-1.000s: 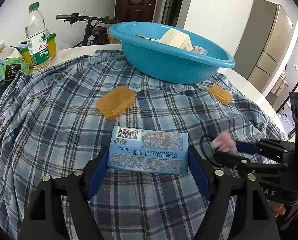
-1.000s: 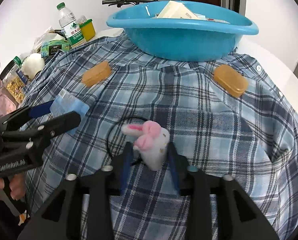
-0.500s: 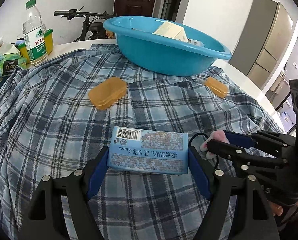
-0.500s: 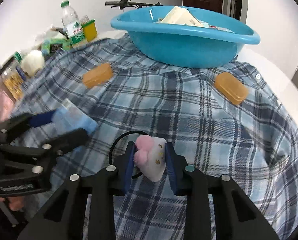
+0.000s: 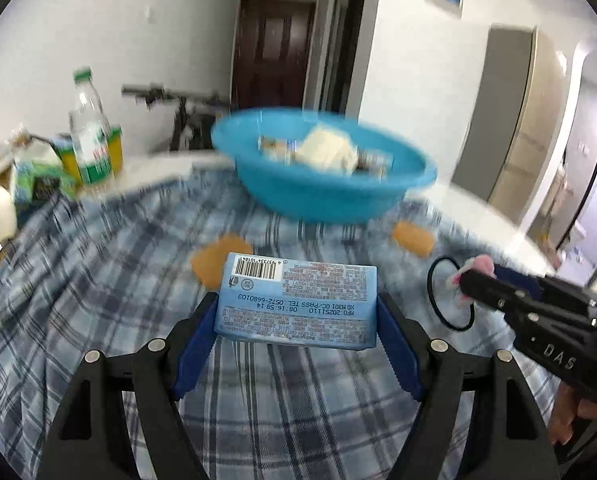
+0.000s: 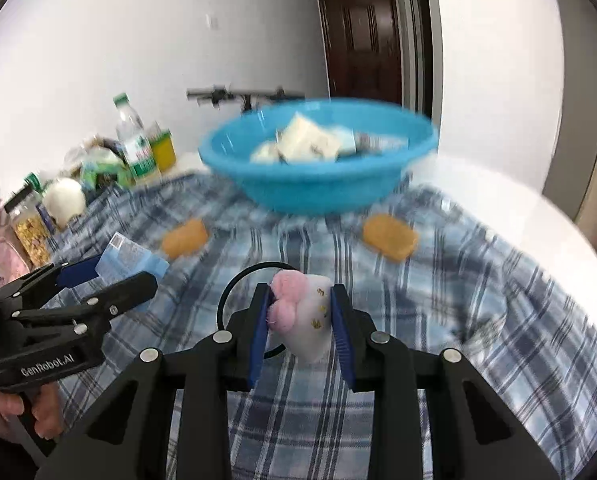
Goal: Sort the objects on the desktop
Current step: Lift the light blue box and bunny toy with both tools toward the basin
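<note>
My left gripper [image 5: 296, 320] is shut on a light blue wipes pack [image 5: 298, 304] with a barcode, held above the plaid cloth [image 5: 98, 280]. My right gripper [image 6: 301, 312] is shut on a white and pink plush hair tie [image 6: 304, 320] with a black elastic loop [image 6: 234, 288]. The hair tie also shows in the left wrist view [image 5: 470, 276], and the wipes pack in the right wrist view [image 6: 130, 258]. A blue basin [image 5: 322, 172] [image 6: 318, 160] with several items inside stands ahead. Two orange cases [image 6: 184, 238] [image 6: 390, 236] lie on the cloth before it.
At the left stand a water bottle [image 5: 90, 136], a yellow tub [image 5: 114, 152], a green tissue pack [image 5: 38, 176], a white round object [image 6: 64, 200] and a jar [image 6: 26, 220]. A bicycle handlebar [image 5: 166, 94] and a dark door [image 5: 270, 52] are behind the table.
Both grippers have lifted and tilted up with their loads; the basin and cloth now sit lower and farther in both views, blurred by the motion.
</note>
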### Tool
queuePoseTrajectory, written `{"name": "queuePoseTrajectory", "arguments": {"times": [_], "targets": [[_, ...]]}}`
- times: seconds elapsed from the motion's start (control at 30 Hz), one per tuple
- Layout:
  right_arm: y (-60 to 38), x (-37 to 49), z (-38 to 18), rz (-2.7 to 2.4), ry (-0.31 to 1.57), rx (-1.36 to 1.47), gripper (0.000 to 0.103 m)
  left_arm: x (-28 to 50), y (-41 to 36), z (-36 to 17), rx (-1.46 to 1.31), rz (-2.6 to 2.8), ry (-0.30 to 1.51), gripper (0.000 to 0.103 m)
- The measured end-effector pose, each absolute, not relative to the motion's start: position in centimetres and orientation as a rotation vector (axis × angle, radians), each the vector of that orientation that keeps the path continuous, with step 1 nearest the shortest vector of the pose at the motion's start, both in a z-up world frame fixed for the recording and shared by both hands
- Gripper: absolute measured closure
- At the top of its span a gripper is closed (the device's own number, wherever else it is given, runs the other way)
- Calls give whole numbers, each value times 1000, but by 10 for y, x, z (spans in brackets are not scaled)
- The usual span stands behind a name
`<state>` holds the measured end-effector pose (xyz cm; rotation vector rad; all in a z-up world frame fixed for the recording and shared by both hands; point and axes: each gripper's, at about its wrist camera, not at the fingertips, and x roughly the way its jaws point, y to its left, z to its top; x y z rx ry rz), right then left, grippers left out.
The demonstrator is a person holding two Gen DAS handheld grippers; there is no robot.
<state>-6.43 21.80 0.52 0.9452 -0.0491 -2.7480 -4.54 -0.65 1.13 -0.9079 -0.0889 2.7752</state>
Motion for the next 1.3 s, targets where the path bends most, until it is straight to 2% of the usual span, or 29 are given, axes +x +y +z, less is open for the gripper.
{"name": "queuePoseTrajectory", "arguments": {"times": [0.27,0.43,0.83,1.0,1.1,1.2,1.3], "targets": [[228,-23,46,-2902,-92,493,74,-10,-30,55,-438,2880,-152,24],[230,-13,60,-2926,-103,438,76,7,-33,69,-258,2938,-104,24],[212,2,68,-2933,14,365,78,26,-11,82,-210,2909,22,26],[217,-3,79,-2919,-4,349,78,19,-12,97,-263,2859,-71,26],[223,-13,91,-2910,-22,349,78,5,-9,110,-244,2855,-54,26],[225,-30,105,-2909,28,358,78,-14,-2,120,-195,2901,-4,26],[227,-44,118,-2932,76,305,78,-38,-3,131,-208,2869,-70,26]]}}
